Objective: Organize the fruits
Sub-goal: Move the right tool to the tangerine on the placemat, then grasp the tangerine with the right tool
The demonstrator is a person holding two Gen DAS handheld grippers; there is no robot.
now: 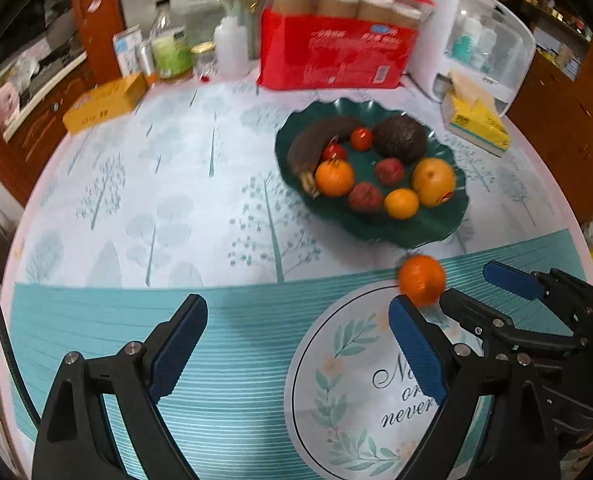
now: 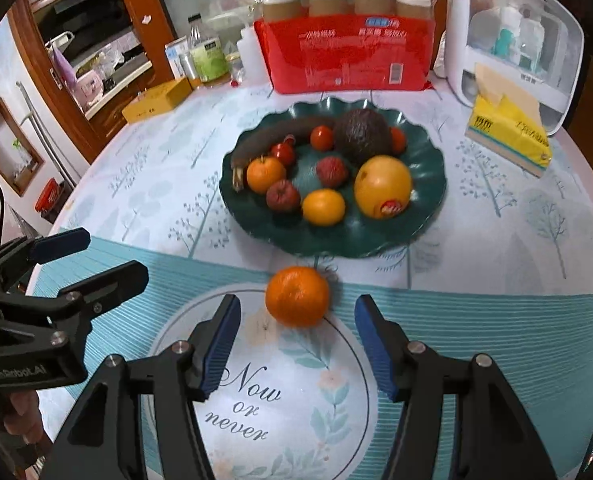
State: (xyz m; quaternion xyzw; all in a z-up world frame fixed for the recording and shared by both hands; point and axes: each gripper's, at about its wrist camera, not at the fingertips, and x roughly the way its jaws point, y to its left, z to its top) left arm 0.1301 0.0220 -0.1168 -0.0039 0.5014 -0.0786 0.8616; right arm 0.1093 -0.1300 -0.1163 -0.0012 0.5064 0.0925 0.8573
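A loose orange (image 2: 297,296) rests on the tablecloth just in front of a dark green plate (image 2: 336,246). My right gripper (image 2: 296,302) is open, and the orange sits at its fingertips with a gap on each side. My left gripper (image 1: 298,304) is open and holds nothing, to the left of the orange (image 1: 421,280). The plate (image 1: 416,232) carries a brown banana (image 2: 272,136), an avocado (image 2: 360,136), a grapefruit (image 2: 382,186), two oranges, small tomatoes and reddish fruits. Each gripper shows in the other's view: right gripper (image 1: 472,284), left gripper (image 2: 114,254).
Along the table's back stand a red pack of cups (image 2: 348,52), a white storage case (image 2: 512,36), a yellow tissue pack (image 2: 508,136), a yellow box (image 2: 156,100) and several bottles (image 2: 206,56). The table's rounded edge curves near on the left.
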